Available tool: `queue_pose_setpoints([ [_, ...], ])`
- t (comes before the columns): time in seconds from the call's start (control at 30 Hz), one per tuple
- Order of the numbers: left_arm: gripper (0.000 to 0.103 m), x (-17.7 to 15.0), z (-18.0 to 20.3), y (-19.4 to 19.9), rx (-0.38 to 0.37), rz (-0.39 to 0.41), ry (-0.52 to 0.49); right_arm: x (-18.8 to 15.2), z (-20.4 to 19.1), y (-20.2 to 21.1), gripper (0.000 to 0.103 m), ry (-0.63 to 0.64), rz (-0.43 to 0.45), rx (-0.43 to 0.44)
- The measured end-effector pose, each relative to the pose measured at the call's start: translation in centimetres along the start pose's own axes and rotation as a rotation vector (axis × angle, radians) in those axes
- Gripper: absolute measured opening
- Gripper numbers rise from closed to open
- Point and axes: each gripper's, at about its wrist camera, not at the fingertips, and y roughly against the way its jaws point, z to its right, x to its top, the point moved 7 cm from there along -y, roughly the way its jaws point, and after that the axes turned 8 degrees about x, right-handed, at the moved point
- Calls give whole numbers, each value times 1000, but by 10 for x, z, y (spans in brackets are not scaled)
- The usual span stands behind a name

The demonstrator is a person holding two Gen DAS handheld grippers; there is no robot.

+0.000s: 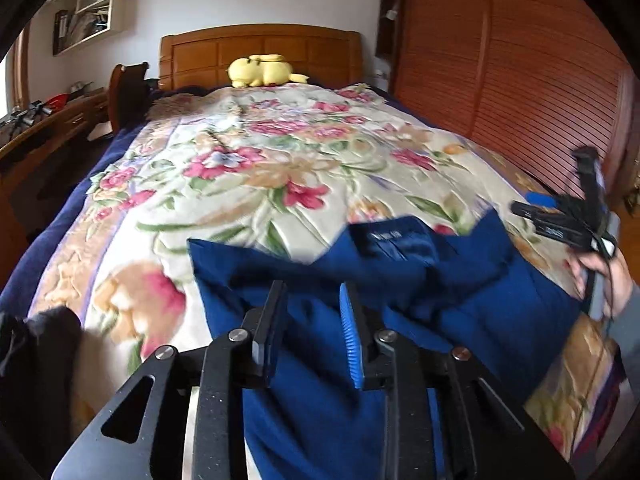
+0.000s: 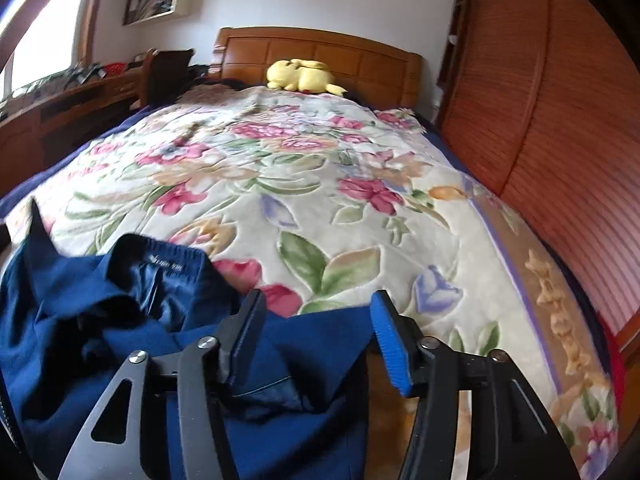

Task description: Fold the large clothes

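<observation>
On the bed: spreads a floral blanket across the whole top. At the near end of that blanket: lies a navy blue garment, rumpled and partly bunched, collar label turned up toward the headboard.

For the left tool: stands with jaws a little apart, hovers over the near part of the garment, clamps nothing; shows only blue cloth through the gap below.

For the right tool: stands with jaws wide apart, grips nothing. Sits at the garment's right edge in the right wrist view, with the left finger over blue cloth and the right finger over bare blanket. Appears too at the right border of the left wrist view, carried by a hand with a grey sleeve.

At the far end, against the headboard: rests a yellow plush toy. Along the right side of the bed: runs a row of louvred wardrobe doors. Along the left side: stands a wooden worktop, cluttered, details too blurred to tell. At the near left corner of the bed: lies some dark clothing.
</observation>
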Motion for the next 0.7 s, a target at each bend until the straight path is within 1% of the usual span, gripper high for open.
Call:
queue_pose_setpoints([
  [0.03,30,-8,4,6,-19,-3,-2,-5,2,-3,59,14,-12,21],
  [0.1,30,-18,9,12,-40,-11,2,-11,0,-1,59,42,-40,47],
  [0.17,30,-26,13,15,-55,-19,-5,-17,-4,-8,59,59,-77,70],
  [0.27,30,-33,15,12,-56,-25,4,-23,-3,-22,59,56,-143,90],
  [0.43,30,-45,12,1,-46,-53,-2,-24,12,-50,59,40,-248,112],
  [0.5,30,-50,11,-4,-47,-70,-2,-28,18,-62,59,-4,-310,147],
  [0.57,30,-56,12,-9,-60,-90,-8,-34,22,-70,59,-66,-375,208],
  [0.6,30,-57,13,-10,-64,-94,-12,-35,23,-73,59,-83,-387,232],
  [0.67,30,-58,14,-11,-76,-100,-11,-32,21,-73,59,-77,-383,264],
  [0.7,30,-57,15,-11,-83,-101,-8,-30,19,-75,54,-69,-390,279],
])
